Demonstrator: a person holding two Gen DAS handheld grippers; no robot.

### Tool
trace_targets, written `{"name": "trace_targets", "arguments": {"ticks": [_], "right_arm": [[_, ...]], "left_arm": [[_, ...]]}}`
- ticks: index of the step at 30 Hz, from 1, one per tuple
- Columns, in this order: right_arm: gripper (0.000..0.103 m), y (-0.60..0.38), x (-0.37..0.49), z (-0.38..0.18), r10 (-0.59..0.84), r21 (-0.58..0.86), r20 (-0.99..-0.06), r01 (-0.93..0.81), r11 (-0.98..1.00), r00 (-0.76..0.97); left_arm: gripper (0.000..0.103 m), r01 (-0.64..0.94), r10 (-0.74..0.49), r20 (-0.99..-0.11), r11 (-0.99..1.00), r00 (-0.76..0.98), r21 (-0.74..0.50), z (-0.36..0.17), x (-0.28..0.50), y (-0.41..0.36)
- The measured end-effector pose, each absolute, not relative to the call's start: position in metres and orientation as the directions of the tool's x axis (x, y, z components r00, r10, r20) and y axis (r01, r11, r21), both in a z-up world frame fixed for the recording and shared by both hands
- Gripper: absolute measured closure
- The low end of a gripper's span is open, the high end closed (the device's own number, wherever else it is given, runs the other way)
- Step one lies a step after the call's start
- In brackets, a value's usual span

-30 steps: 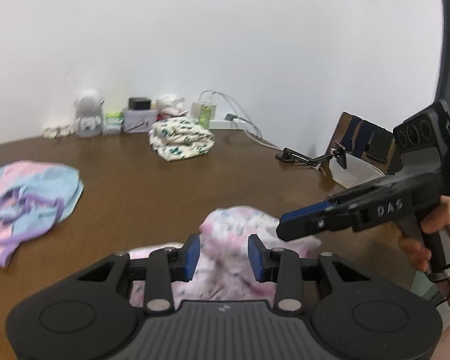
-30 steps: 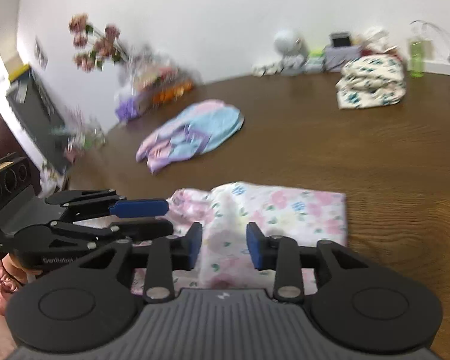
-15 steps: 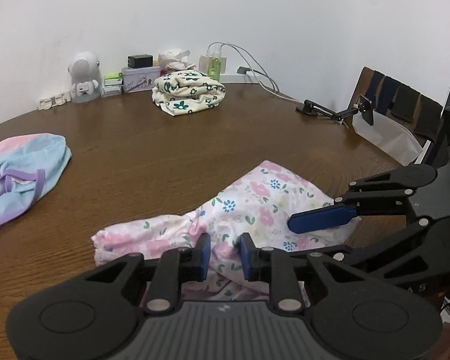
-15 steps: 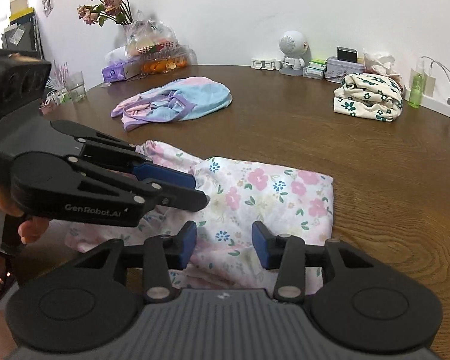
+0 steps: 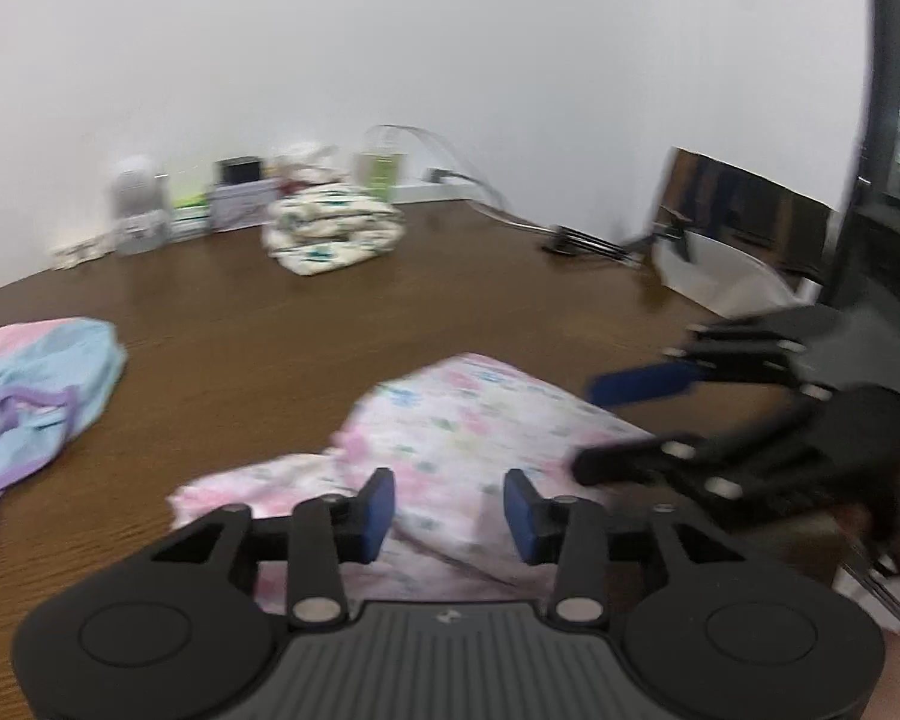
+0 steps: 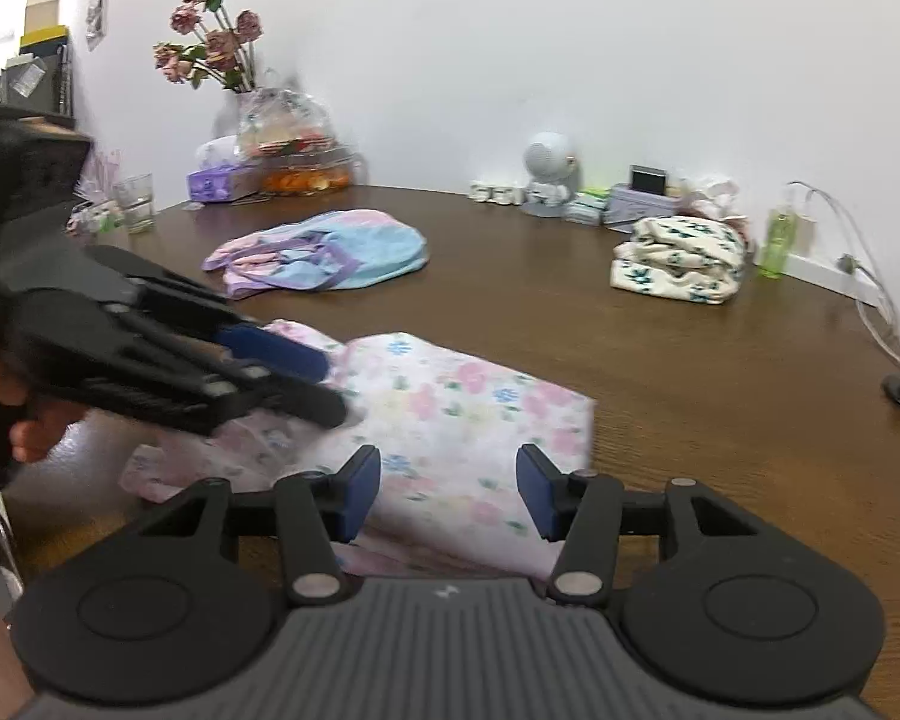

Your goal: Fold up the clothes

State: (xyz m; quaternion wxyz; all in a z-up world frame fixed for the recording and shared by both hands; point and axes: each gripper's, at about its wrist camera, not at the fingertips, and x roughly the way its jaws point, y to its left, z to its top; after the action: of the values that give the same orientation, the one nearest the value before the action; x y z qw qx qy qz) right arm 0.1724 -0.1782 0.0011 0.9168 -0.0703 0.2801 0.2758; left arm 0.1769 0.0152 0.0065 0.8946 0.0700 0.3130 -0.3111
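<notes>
Partly hidden floral garment (image 6: 450, 414) edge

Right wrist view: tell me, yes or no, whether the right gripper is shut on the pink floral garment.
No: the right gripper stands open, its two blue pads wide apart above the pink floral garment, clamping no cloth.

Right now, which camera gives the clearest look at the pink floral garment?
The right wrist view: the pink floral garment is sharper there, its folded edge and print readable. The left wrist view shows it blurred, its near part hidden by that gripper's frame.
</notes>
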Motion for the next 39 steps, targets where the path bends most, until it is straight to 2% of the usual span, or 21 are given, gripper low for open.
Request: {"name": "trace_targets", "arguments": {"ticks": [3, 8, 14, 17, 20, 21, 25, 30, 36, 38, 39], "right_arm": [[0.052, -0.179, 0.178, -0.008, 0.46, 0.043, -0.587, -0.542, 0.839, 0.666], [0.052, -0.173, 0.179, -0.027, 0.462, 0.063, -0.621, -0.548, 0.834, 0.633], [0.051, -0.191, 0.177, -0.013, 0.496, 0.12, -0.577, -0.533, 0.837, 0.649], [0.051, -0.206, 0.184, 0.0, 0.502, 0.15, -0.545, -0.511, 0.846, 0.672], [0.051, -0.227, 0.206, 0.002, 0.527, 0.236, -0.562, -0.488, 0.841, 0.637], [0.051, -0.234, 0.216, -0.001, 0.537, 0.265, -0.575, -0.481, 0.836, 0.617], [0.052, -0.254, 0.253, -0.021, 0.625, 0.428, -0.609, -0.461, 0.777, 0.488], [0.056, -0.26, 0.277, -0.037, 0.706, 0.55, -0.59, -0.444, 0.707, 0.392], [0.07, -0.249, 0.278, -0.049, 0.776, 0.642, -0.541, -0.437, 0.63, 0.324], [0.084, -0.248, 0.277, -0.05, 0.769, 0.644, -0.544, -0.42, 0.639, 0.336], [0.086, -0.249, 0.276, -0.05, 0.768, 0.65, -0.541, -0.409, 0.64, 0.343]], "left_arm": [[0.061, 0.613, -0.495, -0.625, 0.789, 0.604, -0.032, 0.001, 0.172, 0.005], [0.062, 0.592, -0.462, -0.67, 0.805, 0.581, -0.041, -0.014, 0.181, 0.0], [0.062, 0.568, -0.469, -0.598, 0.823, 0.65, -0.029, 0.014, 0.183, 0.006], [0.066, 0.55, -0.455, -0.585, 0.835, 0.672, -0.017, 0.021, 0.191, 0.004], [0.08, 0.558, -0.436, -0.621, 0.83, 0.651, 0.003, 0.013, 0.196, -0.002], [0.081, 0.556, -0.428, -0.634, 0.831, 0.645, 0.004, 0.009, 0.197, -0.002], [0.082, 0.542, -0.404, -0.673, 0.84, 0.619, -0.006, -0.009, 0.202, 0.001], [0.082, 0.54, -0.412, -0.677, 0.841, 0.61, -0.024, -0.016, 0.205, 0.007], [0.082, 0.539, -0.424, -0.662, 0.842, 0.618, -0.037, -0.02, 0.202, 0.011], [0.08, 0.544, -0.434, -0.653, 0.838, 0.621, -0.039, -0.018, 0.2, 0.013], [0.075, 0.549, -0.441, -0.648, 0.835, 0.621, -0.042, -0.016, 0.199, 0.015]]}}
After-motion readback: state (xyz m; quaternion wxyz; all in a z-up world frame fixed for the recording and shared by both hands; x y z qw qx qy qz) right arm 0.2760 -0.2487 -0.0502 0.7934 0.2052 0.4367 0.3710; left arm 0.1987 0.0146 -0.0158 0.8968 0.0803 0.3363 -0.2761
